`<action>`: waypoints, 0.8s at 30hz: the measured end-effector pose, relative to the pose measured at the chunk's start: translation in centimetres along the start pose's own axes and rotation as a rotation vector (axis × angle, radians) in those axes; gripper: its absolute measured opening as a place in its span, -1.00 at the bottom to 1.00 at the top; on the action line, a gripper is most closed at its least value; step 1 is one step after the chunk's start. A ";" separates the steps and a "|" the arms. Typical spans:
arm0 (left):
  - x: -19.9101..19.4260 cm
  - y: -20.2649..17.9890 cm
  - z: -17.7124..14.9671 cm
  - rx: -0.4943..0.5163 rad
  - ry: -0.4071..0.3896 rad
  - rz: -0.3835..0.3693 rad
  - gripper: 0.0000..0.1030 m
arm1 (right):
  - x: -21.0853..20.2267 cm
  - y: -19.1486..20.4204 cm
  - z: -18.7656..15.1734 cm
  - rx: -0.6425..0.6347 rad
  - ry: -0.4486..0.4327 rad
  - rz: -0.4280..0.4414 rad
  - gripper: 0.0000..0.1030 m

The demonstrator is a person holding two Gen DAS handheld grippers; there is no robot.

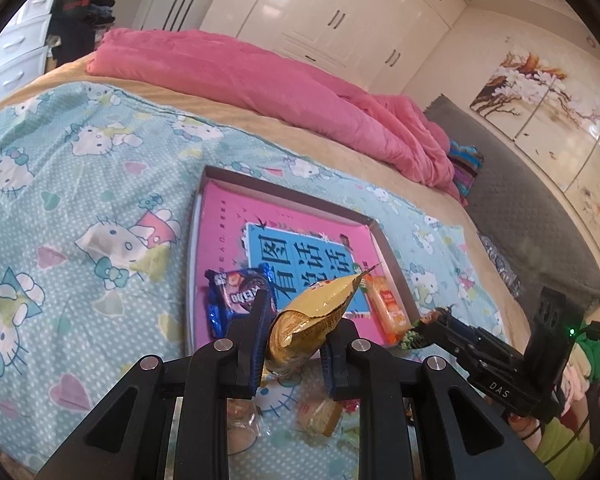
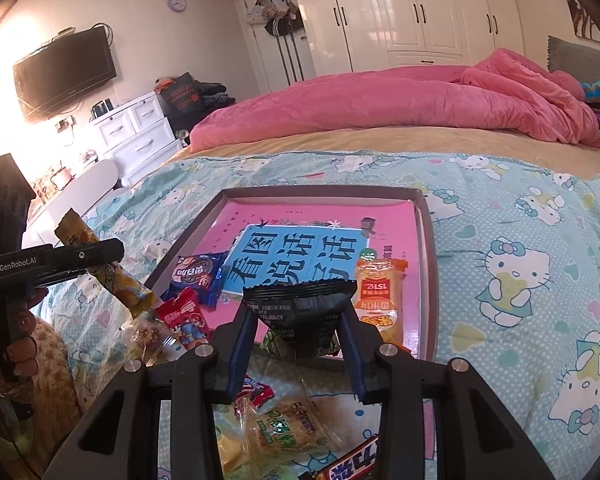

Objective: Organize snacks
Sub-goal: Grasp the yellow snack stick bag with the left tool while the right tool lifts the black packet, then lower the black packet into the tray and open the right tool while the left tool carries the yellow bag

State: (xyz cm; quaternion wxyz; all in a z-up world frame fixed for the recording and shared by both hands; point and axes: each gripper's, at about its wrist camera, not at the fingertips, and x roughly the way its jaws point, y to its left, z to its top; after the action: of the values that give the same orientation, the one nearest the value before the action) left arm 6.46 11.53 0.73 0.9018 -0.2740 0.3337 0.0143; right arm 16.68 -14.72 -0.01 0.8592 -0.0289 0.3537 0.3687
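Gold foil catches the light between the fingers of my left gripper (image 1: 294, 350), which is clamped on a crinkled gold snack packet (image 1: 312, 316) held off the bedspread, its pointed end tipped toward the tray. My right gripper (image 2: 298, 340) is clamped too, on a black snack packet (image 2: 302, 316) whose crimped top edge faces away from me. Both packets hang just short of the near edge of a shallow pink box tray (image 2: 428, 240) that lies on a pale blue cartoon-cat bedspread (image 1: 80, 200). Inside the tray already lie a blue biscuit packet (image 1: 236, 300) near the left corner and an orange packet (image 2: 380, 300) along the right wall. More loose snacks sit on the bedspread under and beside my hands: a red packet (image 2: 184, 316), a clear-wrapped rice cracker (image 2: 288, 428) and a chocolate bar (image 2: 352, 464). I judge that I am mid-carry, bringing two packets to the tray at once. Next, each hand needs to reach over the tray's low rim, find bare pink floor between the two packets lying there, and only then let go, keeping the two grippers from crowding each other.
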 end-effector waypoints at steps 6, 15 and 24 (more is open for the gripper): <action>0.4 0.8 0.7 -0.036 -0.015 0.005 -0.55 | 0.0 -0.6 0.2 0.021 -0.006 -0.010 -0.22; 1.9 1.2 1.0 -0.056 0.002 -0.005 -0.55 | -0.1 -2.0 0.6 0.085 -0.023 -0.021 -0.22; 4.1 0.5 1.1 -0.029 0.036 -0.018 -0.55 | 0.3 -3.6 0.8 0.166 -0.024 -0.005 -0.21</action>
State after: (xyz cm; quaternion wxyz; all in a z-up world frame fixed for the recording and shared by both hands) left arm 10.21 11.84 -1.34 0.8917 -0.2902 0.3473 0.0059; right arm 19.65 -16.85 -0.33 0.8637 0.0458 0.3727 0.3362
